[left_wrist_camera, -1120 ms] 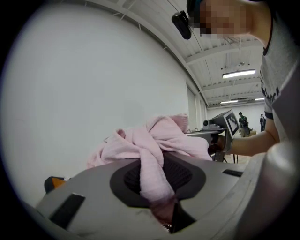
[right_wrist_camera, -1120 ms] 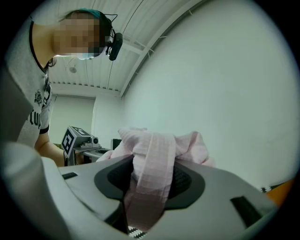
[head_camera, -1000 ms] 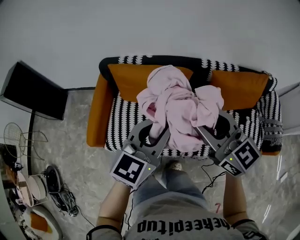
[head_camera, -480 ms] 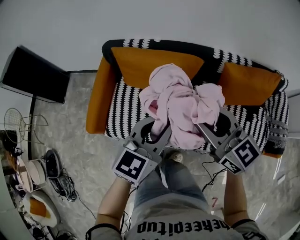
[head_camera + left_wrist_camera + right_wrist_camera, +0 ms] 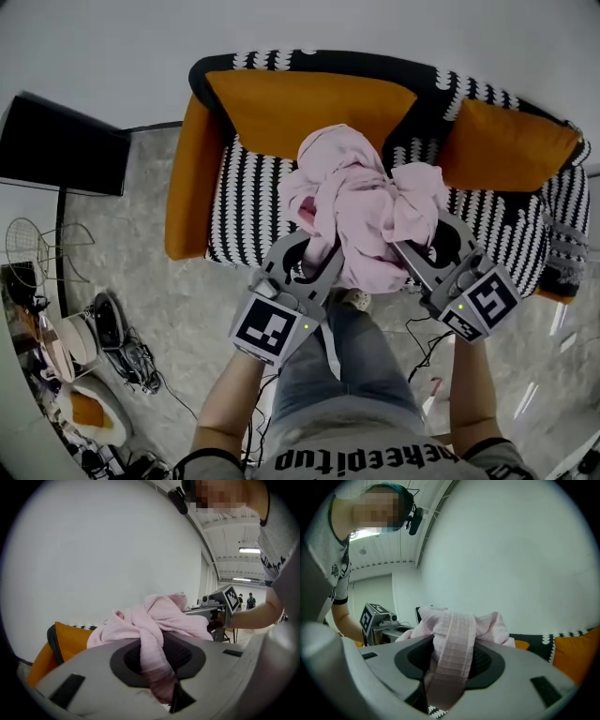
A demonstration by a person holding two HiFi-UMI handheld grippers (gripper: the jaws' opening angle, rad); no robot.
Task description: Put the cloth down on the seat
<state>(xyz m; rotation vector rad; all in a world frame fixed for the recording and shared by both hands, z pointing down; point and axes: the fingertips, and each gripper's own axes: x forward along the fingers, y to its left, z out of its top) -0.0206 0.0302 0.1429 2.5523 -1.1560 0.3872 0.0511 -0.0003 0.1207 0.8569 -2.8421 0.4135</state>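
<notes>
Pinching a fold of the pink cloth (image 5: 361,211) apiece, the left claw (image 5: 314,251) and the right claw (image 5: 424,242) held it bunched between them, its bulk piled beyond their tips over the front of the striped seat (image 5: 248,211), before the orange cushions (image 5: 309,108); whether it touched the seat could not be told.

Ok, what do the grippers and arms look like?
Both the left gripper and the right gripper are grey, with two jaws lined in black. Each carries a white cube printed with black square markers and a green light. The forearms are bare; the grey T-shirt has short sleeves.
</notes>
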